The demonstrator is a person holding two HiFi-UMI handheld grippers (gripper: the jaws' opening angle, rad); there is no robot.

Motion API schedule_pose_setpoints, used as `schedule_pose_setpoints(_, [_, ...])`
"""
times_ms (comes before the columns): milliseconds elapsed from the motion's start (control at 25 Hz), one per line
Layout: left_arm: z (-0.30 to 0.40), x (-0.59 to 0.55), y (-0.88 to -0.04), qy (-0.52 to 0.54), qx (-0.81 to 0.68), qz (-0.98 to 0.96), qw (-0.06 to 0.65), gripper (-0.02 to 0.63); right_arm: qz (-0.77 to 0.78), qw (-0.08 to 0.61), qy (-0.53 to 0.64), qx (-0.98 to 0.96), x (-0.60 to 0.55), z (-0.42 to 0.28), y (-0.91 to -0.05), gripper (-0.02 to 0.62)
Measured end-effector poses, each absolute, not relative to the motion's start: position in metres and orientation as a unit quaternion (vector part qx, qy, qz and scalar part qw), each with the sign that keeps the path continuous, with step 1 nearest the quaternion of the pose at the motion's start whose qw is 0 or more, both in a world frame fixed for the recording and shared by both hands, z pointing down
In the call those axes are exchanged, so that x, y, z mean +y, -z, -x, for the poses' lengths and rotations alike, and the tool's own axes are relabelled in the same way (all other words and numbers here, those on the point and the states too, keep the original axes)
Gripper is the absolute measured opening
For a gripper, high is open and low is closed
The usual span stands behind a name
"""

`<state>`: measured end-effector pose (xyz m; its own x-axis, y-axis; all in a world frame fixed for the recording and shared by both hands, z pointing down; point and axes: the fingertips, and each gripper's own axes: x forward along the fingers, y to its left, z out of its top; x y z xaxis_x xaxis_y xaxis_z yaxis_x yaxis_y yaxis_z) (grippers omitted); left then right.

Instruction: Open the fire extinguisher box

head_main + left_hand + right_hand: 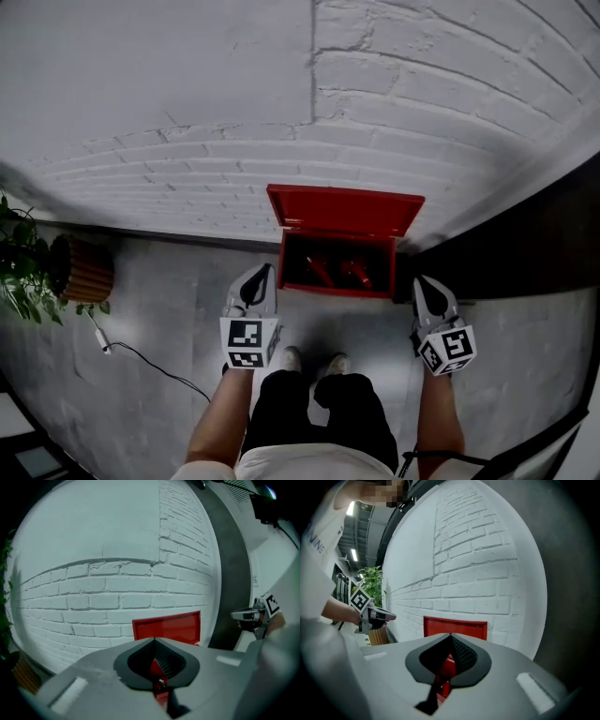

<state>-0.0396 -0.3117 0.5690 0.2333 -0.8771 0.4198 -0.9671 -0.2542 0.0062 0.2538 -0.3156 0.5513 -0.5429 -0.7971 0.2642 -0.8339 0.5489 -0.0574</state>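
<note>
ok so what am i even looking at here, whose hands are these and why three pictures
No robot here: a person stands on a grey floor holding a hand-held claw in each hand. The head view comes from a camera on their head, looking down at the left claw, right claw and their shoes. The other two come from cameras riding on each claw, looking along it. Against the white brick wall sits a red box, its lid already up, red extinguishers inside. Both claws are shut and hold nothing.

Box (342,212): one (lid up). Extinguishers (319,270): two. Left tongs (265,273), right tongs (420,282): two. Plant (19,267): one.
</note>
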Motion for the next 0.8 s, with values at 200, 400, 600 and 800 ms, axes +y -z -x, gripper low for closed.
schedule_pose_setpoints(200, [0.027,-0.266,-0.517,-0.169,-0.579,-0.785,0.145,0.005,-0.459,0.109,-0.102,-0.876,-0.279,-0.249,-0.502,0.008])
schedule_pose_setpoints(400, [0.021,-0.235,-0.45,-0.166,-0.57,-0.791,0.146,0.005,-0.45,0.107,-0.099,-0.881,-0.25,-0.237,-0.438,0.008])
schedule_pose_setpoints(600, [0.017,-0.228,-0.398,-0.145,-0.566,-0.803,0.115,0.005,-0.441,0.101,-0.076,-0.889,-0.232,-0.225,-0.395,0.006])
schedule_pose_setpoints(800, [0.012,-0.217,-0.385,-0.14,-0.559,-0.81,0.108,0.005,-0.447,0.092,-0.069,-0.887,-0.223,-0.22,-0.381,0.006])
